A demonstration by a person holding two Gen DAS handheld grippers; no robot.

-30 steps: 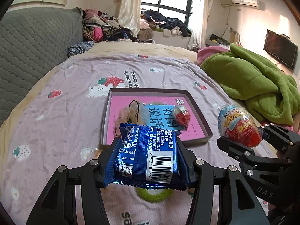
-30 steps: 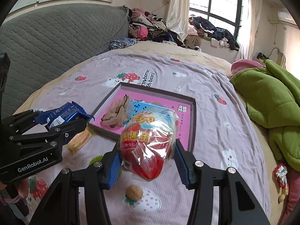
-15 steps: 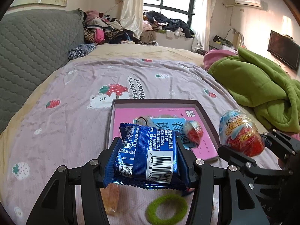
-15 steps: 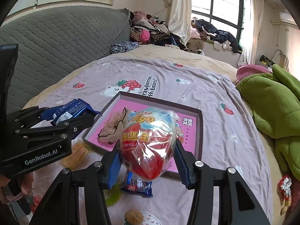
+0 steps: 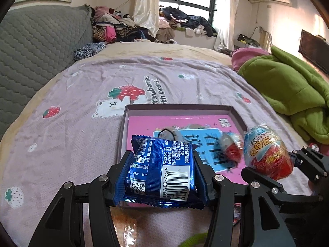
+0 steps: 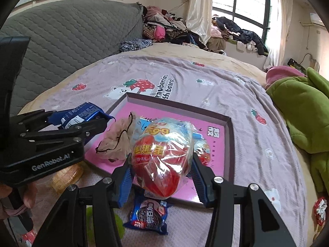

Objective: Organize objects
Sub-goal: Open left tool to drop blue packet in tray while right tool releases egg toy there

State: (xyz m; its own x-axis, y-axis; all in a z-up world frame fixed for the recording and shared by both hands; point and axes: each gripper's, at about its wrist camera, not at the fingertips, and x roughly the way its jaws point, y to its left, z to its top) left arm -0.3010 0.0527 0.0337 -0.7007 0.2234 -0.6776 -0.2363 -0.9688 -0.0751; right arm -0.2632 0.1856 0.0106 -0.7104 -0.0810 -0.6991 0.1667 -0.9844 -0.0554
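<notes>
Left claw (image 5: 162, 173) clenched on blue snack packet (image 5: 162, 168), right claw (image 6: 162, 175) on wrapped egg (image 6: 164, 154), both nearer pink tray (image 6: 228, 144) than before.

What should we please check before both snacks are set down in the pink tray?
1. Left gripper shut on blue packet: ok.
2. Right gripper shut on egg: ok.
3. Tray has bare floor for both: ok.
4. Cloth pouch and small egg in tray clear of drop spots: cannot tell.
5. Grippers apart from each other: ok.
</notes>
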